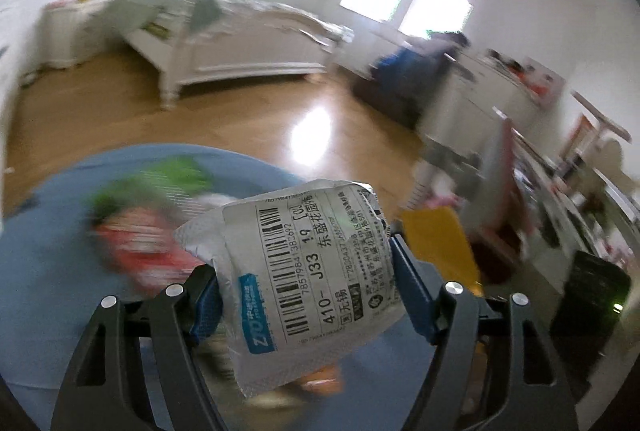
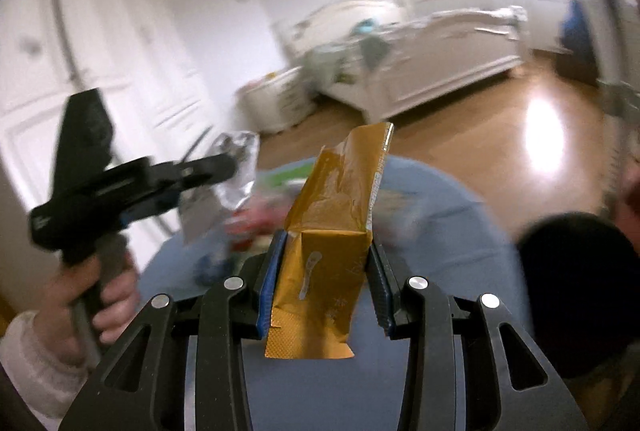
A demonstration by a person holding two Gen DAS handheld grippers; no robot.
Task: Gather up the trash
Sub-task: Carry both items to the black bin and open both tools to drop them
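Observation:
My left gripper [image 1: 306, 271] is shut on a silver courier bag [image 1: 304, 271] with a white barcode label, held above a blue round surface [image 1: 44, 271]. Blurred red and green wrappers [image 1: 136, 231] lie on that surface behind the bag. My right gripper [image 2: 326, 271] is shut on a torn golden-brown snack pouch [image 2: 332, 227], held upright over the same blue surface [image 2: 448, 231]. In the right wrist view the left gripper [image 2: 224, 167] shows at left, held in a hand, with the silver bag [image 2: 236, 187] in it.
A white bed [image 1: 240, 43] stands across the wood floor [image 1: 280, 127], with a white nightstand [image 1: 68, 31] beside it. A cluttered shelf and desk [image 1: 560, 191] line the right side. A yellow item [image 1: 440, 235] lies right of the left gripper. A dark round object [image 2: 576, 291] sits at right.

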